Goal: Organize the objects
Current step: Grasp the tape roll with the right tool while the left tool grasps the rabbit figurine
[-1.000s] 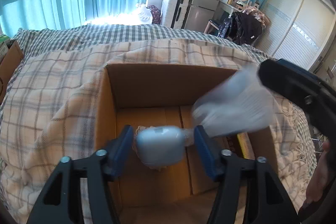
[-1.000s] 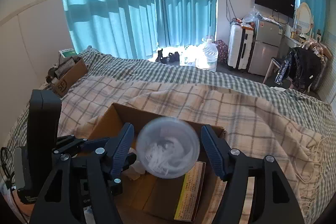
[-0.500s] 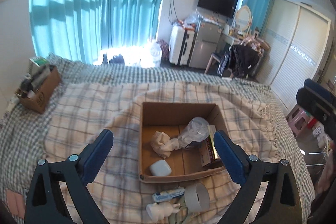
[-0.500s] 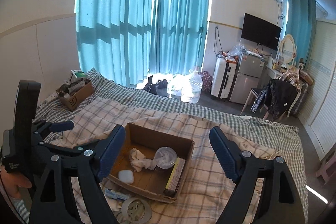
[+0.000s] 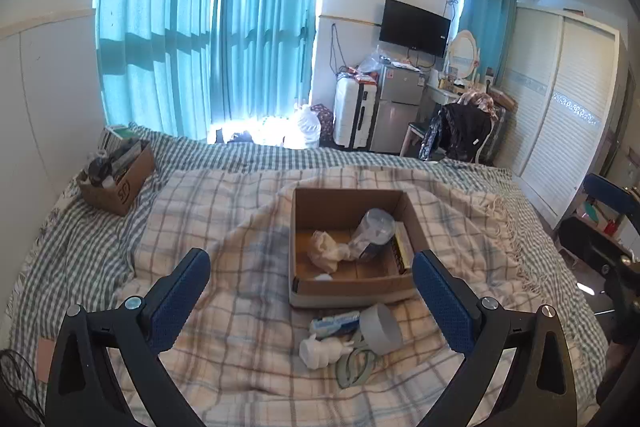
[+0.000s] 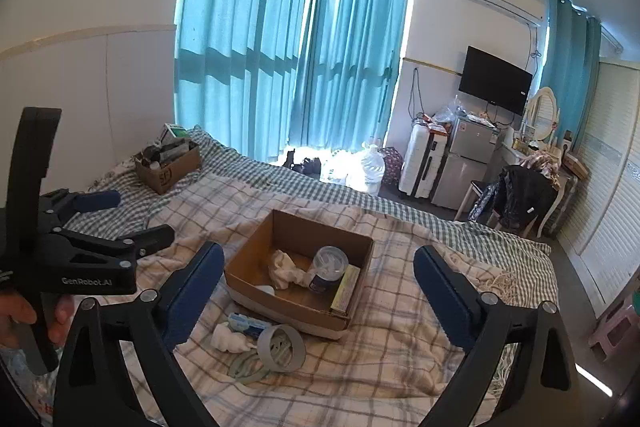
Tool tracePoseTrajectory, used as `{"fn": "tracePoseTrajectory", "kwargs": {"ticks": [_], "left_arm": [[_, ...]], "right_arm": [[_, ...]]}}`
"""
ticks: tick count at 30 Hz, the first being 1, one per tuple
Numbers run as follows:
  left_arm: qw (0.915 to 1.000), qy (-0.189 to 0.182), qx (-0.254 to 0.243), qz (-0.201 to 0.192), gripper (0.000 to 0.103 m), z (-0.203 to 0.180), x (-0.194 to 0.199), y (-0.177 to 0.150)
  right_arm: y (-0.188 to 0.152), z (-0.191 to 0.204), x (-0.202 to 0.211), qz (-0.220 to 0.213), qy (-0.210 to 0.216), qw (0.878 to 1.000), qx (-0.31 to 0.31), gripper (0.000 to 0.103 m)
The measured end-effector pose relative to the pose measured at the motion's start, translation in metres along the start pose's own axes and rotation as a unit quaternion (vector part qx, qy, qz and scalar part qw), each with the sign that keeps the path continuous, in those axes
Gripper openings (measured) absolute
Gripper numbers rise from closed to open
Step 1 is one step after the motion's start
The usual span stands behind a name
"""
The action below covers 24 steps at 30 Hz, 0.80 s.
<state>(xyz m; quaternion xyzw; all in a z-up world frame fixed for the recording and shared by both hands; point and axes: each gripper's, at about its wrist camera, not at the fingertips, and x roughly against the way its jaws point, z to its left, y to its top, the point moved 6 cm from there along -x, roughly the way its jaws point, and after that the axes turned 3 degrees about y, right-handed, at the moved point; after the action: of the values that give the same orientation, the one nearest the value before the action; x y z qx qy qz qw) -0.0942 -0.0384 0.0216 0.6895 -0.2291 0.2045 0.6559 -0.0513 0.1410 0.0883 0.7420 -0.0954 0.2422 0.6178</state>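
Note:
An open cardboard box (image 5: 348,199) (image 6: 248,259) sits on the plaid blanket. It holds a clear plastic jar (image 5: 374,233) (image 6: 329,267), a crumpled cloth (image 5: 326,255) (image 6: 286,269), a small white case (image 5: 324,277) and a flat yellow packet (image 6: 346,287). In front of it lie a tube (image 5: 334,323) (image 6: 244,323), a grey tape roll (image 5: 380,327) (image 6: 280,347), a white figurine (image 5: 320,351) (image 6: 230,339) and a green ring (image 5: 354,365). My left gripper (image 5: 310,291) and right gripper (image 6: 318,287) are open, empty, raised well back from the box.
A second cardboard box (image 5: 120,179) (image 6: 168,167) full of items sits at the bed's far left. The bed (image 5: 224,195) ends at teal curtains; a suitcase, fridge (image 5: 396,107) and chair stand beyond. The left gripper's body (image 6: 80,251) shows in the right wrist view.
Both grippers let go of the white case and the clear jar in the box, opened wide, and pulled up and back from it.

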Motion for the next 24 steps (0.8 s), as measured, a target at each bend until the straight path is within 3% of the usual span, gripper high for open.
{"fn": "tracePoseTrajectory", "kwargs": {"ticks": [4, 14, 18, 24], "left_arm": [[0.9995, 0.020, 0.010, 0.021, 0.103, 0.011, -0.014, -0.034], [0.9938, 0.054, 0.058, 0.077, 0.103, 0.033, -0.092, -0.115], [0.9901, 0.084, 0.041, 0.104, 0.103, 0.032, -0.118, -0.142], [0.9839, 0.080, 0.070, 0.144, 0.103, 0.044, -0.136, -0.163]], "right_arm": [[-0.036, 0.004, -0.022, 0.030, -0.011, 0.999, 0.010, 0.098], [-0.131, 0.016, -0.120, 0.125, -0.018, 0.992, -0.004, 0.098], [-0.166, 0.031, -0.158, 0.185, 0.000, 0.983, 0.010, 0.098], [-0.200, 0.053, -0.201, 0.258, -0.004, 0.965, 0.046, 0.098]]}}
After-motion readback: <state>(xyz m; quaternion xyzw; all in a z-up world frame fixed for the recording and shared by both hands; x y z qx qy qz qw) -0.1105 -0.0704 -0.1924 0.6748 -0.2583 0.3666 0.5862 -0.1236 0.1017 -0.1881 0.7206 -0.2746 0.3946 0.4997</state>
